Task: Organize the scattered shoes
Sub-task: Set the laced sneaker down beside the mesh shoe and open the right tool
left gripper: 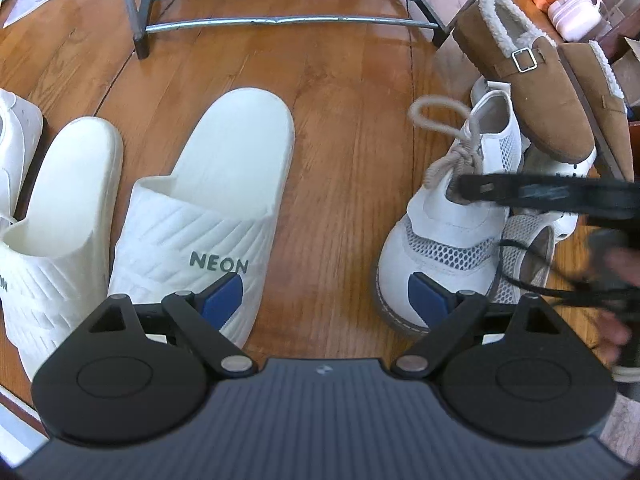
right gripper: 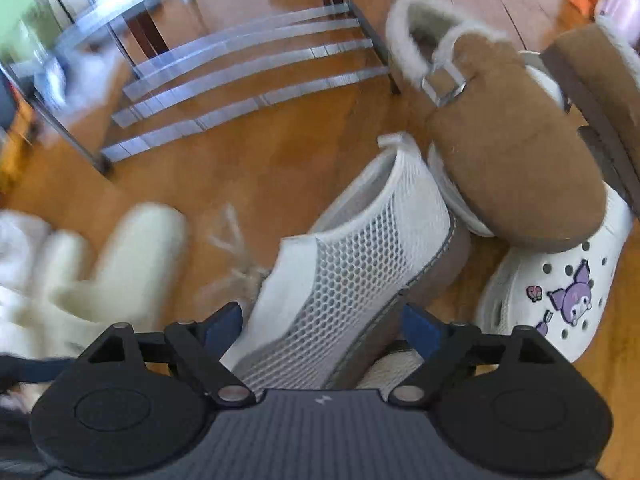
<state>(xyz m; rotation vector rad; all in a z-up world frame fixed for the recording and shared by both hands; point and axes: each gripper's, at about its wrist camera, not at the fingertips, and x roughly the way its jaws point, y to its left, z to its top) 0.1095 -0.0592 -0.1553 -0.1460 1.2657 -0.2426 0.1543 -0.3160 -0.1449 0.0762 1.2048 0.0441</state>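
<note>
Shoes are seen scattered over a wooden floor (left gripper: pixel 340 92) in front of a metal shoe rack (left gripper: pixel 280 4). In the left wrist view, the left gripper (left gripper: pixel 326 300) is held with its jaws wide apart over bare floor, nothing between them. A white slide marked NEON (left gripper: pixel 208 216) lies at about ten o'clock from it, with a second white slide (left gripper: pixel 60 208) just beside that, further to nine o'clock. A white mesh sneaker (left gripper: pixel 452 220) with a beige lace bow is placed at about two o'clock. Two brown fleece-lined slippers (left gripper: pixel 532 92) are stacked behind the sneaker, at one o'clock.

In the right wrist view, which is blurred, the right gripper (right gripper: pixel 322 326) is shown spread wide, with the tilted mesh sneaker lying between the blue pads (right gripper: pixel 420 328); contact with them cannot be told. A white clog with purple cartoon charms (right gripper: pixel 560 280) lies at three o'clock, partly under a brown slipper.
</note>
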